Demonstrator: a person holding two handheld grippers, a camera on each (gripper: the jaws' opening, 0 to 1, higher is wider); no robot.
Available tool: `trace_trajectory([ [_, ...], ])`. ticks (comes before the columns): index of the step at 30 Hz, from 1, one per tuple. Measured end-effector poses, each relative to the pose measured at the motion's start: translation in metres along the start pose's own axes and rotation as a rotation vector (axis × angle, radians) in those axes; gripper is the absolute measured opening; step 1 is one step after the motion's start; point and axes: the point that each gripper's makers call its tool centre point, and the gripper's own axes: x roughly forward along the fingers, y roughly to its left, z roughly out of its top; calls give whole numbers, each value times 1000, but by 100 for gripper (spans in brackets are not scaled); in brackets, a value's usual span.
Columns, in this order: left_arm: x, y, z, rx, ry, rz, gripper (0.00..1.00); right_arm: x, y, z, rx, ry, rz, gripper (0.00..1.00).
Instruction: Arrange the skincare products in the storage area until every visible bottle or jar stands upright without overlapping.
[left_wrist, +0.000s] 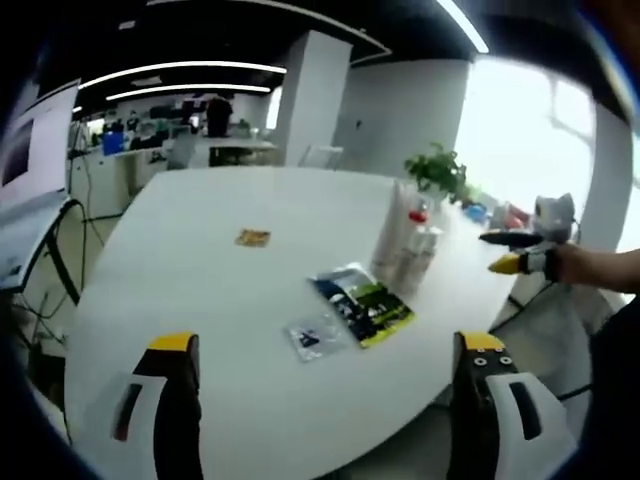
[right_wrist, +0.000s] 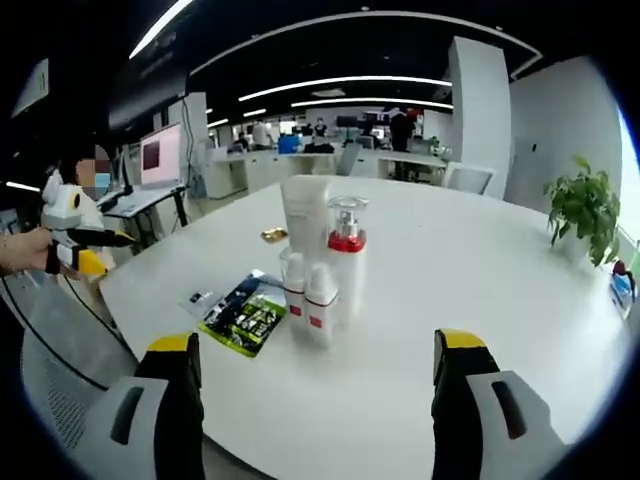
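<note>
Standing upright in a tight cluster just beside the green packet (right_wrist: 243, 315), the bottles (right_wrist: 325, 265) face the wide-open, empty right gripper (right_wrist: 320, 395), nearer than the equally wide left gripper (left_wrist: 325, 400).

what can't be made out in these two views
- Print on the tall white tube: too blurred to read in the right gripper view.
- Bottles in the left gripper view: they overlap, so their count is unclear.
- Small gold item: too small to identify.
- Green packet: its text is blurred, and the near edge lies behind the left jaw.
</note>
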Motion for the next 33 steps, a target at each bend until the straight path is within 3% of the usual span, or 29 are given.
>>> trace_trajectory([
  [11,-4,10,1,-38,-18,22,99,3,-12,-15,33,31,-25,100],
  [16,7,5,10,-33,-40,-15,99,3,-12,-18,50,39,-29,100],
  [27,28,7,12,-13,1,-6,99,6,-12,-23,63,53,-14,100],
  [33,38,12,24,-39,-6,-18,99,7,-9,-28,65,75,-2,99],
])
